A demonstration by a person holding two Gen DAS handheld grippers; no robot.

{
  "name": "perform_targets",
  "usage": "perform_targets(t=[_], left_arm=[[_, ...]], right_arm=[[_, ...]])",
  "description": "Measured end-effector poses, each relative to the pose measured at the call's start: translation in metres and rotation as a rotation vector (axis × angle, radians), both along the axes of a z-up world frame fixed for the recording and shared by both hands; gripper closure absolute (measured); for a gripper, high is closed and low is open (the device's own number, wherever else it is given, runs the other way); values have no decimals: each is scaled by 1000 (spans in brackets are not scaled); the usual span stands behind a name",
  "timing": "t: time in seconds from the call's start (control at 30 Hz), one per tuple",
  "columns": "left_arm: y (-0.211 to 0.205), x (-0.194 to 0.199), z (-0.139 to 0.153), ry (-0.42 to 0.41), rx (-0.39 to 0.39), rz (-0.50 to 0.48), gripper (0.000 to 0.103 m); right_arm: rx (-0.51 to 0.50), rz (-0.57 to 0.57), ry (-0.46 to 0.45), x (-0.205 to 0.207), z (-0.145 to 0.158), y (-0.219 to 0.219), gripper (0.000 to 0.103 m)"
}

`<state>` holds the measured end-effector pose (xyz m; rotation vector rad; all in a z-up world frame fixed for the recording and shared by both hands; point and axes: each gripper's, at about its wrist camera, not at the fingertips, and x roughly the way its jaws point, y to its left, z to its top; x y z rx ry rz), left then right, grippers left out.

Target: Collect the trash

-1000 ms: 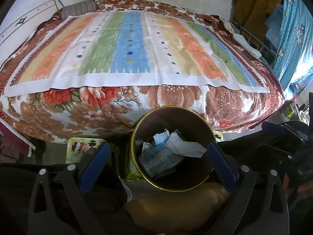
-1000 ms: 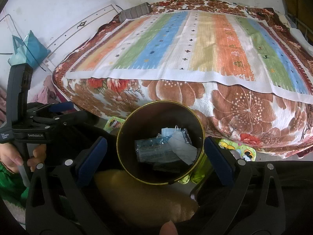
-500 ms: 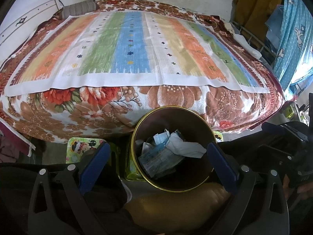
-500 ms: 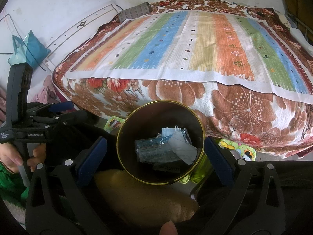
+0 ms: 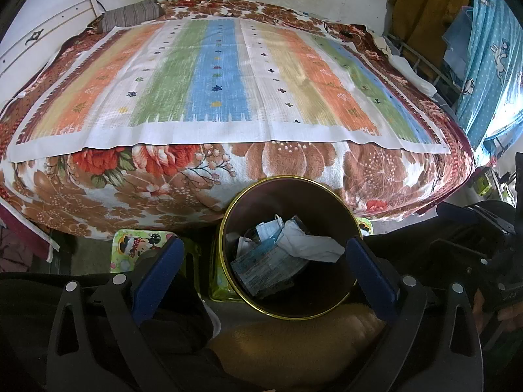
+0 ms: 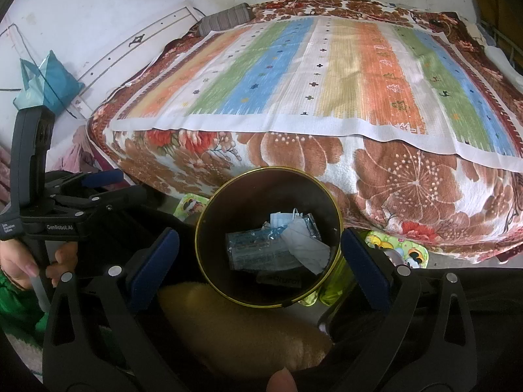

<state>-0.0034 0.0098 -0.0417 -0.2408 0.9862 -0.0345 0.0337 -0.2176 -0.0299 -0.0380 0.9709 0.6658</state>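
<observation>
A wide bed (image 5: 228, 170) with a brown floral blanket filled the far half of both views, and a white cloth with orange, green, blue and yellow stripes (image 5: 225, 78) lay flat across its top. A grey striped pillow (image 5: 130, 18) sat at the far corner by the wall. At the foot of the bed stood a round dark bin with a gold rim (image 5: 287, 313), close against the blanket's hanging edge. Inside it lay the trash: a crumpled white tissue (image 5: 307, 245), a pale blue face mask (image 5: 269, 227) and a clear printed plastic wrapper (image 5: 268, 266), piled together at the bottom. A green cartoon-printed mat (image 5: 137, 245) showed on the floor just beside the bin. The left gripper (image 5: 261, 261) hung over the bin with its blue-padded jaws spread wide and empty. The right gripper (image 6: 258, 254) hung there too, jaws likewise wide apart, holding nothing. A hand (image 6: 19, 264) grasped the left gripper's handle.
</observation>
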Motion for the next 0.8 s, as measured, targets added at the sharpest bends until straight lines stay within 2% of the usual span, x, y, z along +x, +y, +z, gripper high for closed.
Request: perform_targets(t=[0.4, 0.8], left_arm=[[2, -1, -1, 8, -13, 5, 6], [-3, 2, 0, 16, 8, -15, 6]], right_arm=[[1, -1, 1, 0, 0, 0, 9], [-2, -7, 3, 0, -2, -1, 9]])
